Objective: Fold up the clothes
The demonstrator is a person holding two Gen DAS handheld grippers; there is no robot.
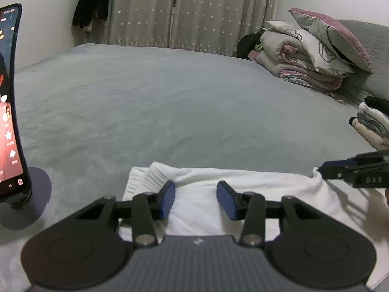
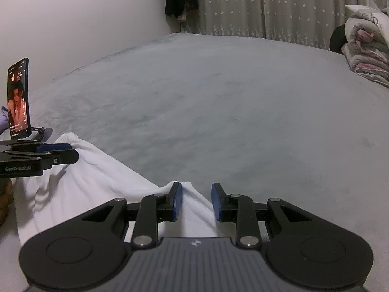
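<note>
Two grippers over a white garment (image 1: pixel 243 189) at the bottom of both frames. The left gripper (image 1: pixel 195 196) has its jaws apart over the cloth, nothing pinched; the right gripper (image 2: pixel 196 200) is spread too, with a corner of the fabric poking up between its pads (not squeezed as far as I can see). A phone on a stand (image 1: pixel 11 102) sits at the far left, and folded clothes (image 1: pixel 372 124) at the right edge. Grey bed (image 2: pixel 218 97), bedding pile (image 1: pixel 313 53) upper right, starry curtains (image 1: pixel 189 9) behind.
</note>
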